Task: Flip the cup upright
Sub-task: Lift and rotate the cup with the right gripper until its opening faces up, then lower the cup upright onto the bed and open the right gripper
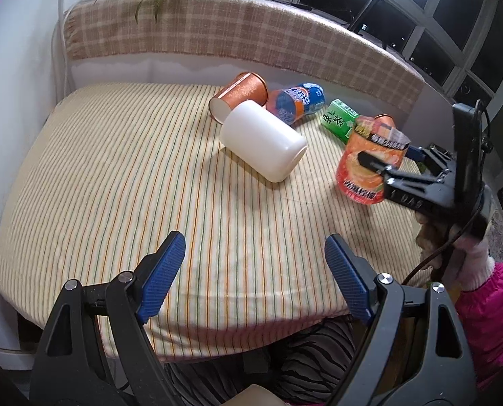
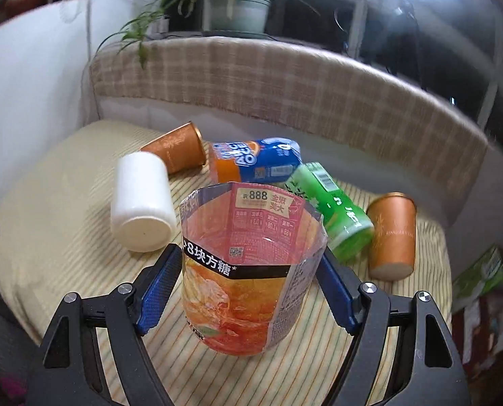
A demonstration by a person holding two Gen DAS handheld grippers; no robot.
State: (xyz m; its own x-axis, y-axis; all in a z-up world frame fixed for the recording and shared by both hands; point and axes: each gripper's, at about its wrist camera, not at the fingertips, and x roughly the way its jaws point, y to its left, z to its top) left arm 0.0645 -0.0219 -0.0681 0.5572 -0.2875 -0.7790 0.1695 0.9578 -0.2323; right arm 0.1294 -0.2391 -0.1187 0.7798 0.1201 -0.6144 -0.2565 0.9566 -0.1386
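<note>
The right gripper [image 2: 248, 291] is clamped on the cut-down orange cup [image 2: 248, 280], mouth up and base apparently just off or barely touching the striped cloth [image 2: 65, 270] at the table's right, so the flip looks approx. done w/ only set-down and release left; the left gripper [image 1: 255, 274] hangs wide open, holding nothing. Cup print reads "888" and "8块方糖"; farther back lie a white cup [image 2: 141, 203], a green carton [image 1: 339, 120] w/ "绿茶", and a blue-orange can [image 2: 255, 162], lettering unclear.
</note>
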